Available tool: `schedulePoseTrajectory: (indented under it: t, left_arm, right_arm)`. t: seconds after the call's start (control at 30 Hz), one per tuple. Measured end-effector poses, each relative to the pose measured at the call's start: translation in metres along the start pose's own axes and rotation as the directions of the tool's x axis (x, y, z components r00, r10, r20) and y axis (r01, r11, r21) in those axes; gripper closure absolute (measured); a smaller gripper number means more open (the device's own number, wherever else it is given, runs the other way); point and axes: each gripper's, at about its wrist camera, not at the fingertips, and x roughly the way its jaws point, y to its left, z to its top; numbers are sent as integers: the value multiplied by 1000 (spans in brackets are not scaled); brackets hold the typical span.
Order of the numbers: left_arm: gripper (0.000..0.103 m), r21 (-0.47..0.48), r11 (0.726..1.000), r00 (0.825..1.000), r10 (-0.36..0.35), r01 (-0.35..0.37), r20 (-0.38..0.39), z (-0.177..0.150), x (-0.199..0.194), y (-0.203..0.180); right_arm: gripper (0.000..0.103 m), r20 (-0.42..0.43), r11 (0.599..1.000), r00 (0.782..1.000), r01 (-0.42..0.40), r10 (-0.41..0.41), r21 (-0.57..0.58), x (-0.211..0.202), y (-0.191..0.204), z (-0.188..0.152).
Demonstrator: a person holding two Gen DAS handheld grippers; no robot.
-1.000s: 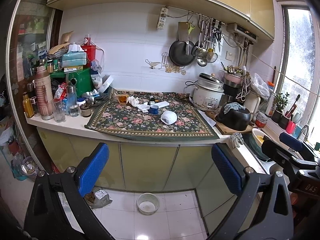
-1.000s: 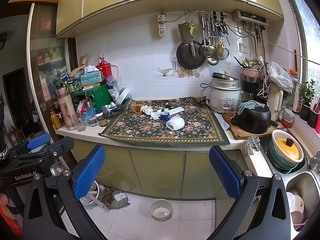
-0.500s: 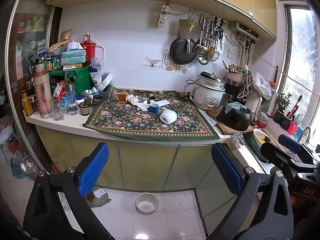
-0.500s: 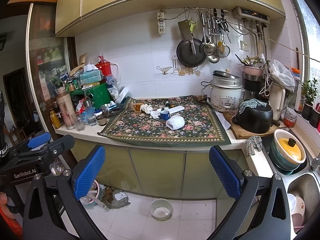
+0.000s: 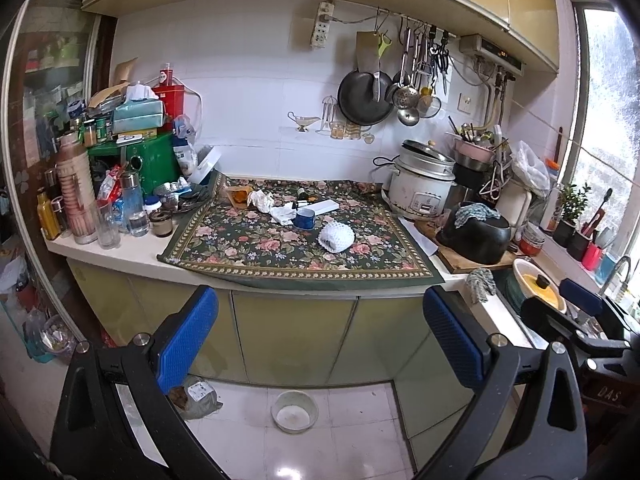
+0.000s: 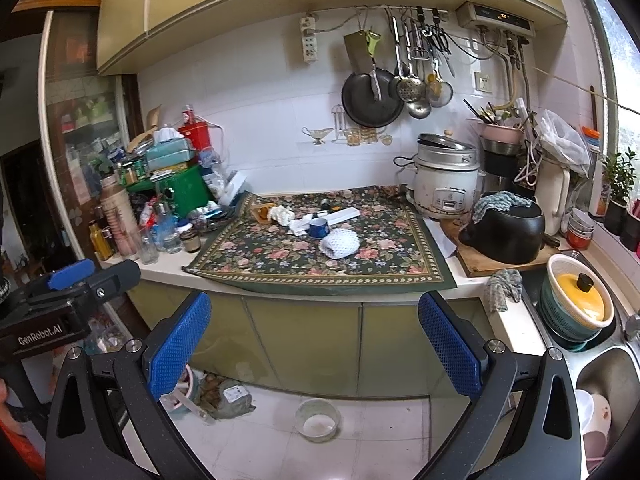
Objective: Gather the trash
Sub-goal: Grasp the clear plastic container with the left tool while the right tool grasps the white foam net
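two crumpled tissues [image 5: 262,200] [image 5: 282,214] and one white foam net [image 5: 336,237] lie on the floral cloth [image 5: 248,240], the tissues toward its back by a blue cup [image 5: 305,218], the net nearer its front with bare cloth around it. the cloth's front edge droops over the counter lip. both the left gripper [image 5: 320,340] and the right gripper [image 6: 316,340] hang wide and empty, well short of the cloth, over open floor holding one bowl [image 5: 295,411].

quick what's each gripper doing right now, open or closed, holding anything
Left gripper: open, holding nothing, short of the counter.
Right gripper: open, holding nothing, also short of the counter.
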Motion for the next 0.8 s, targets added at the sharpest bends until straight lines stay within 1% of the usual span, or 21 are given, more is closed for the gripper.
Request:
schedulePoseTrajectory:
  t: [0.13, 0.27, 0.47, 0.6, 0.7, 0.8]
  left_arm:
    - [0, 10, 1000, 1000, 11, -11, -3, 15, 34, 2]
    - [0, 15, 1000, 1000, -9, 9, -6, 30, 78, 7]
    - [0, 22, 999, 999, -45, 46, -21, 62, 157, 19]
    - [0, 3, 998, 997, -64, 65, -40, 87, 206, 33]
    - [0, 1, 998, 996, -58, 58, -64, 103, 244, 45]
    - [0, 7, 999, 995, -43, 44, -94, 113, 282, 57]
  right_arm:
    - [0, -8, 999, 999, 31, -31, 16, 18, -9, 6]
    - [0, -6, 997, 998, 66, -66, 40, 43, -19, 16]
    - [0, 7, 989, 991, 135, -135, 61, 91, -32, 40]
    - [0, -26, 985, 988, 156, -154, 77, 131, -38, 62]
    - [0, -60, 984, 987, 151, -146, 88, 167, -42, 78]
    - [0, -93, 982, 983, 169, -161, 89, 204, -44, 88]
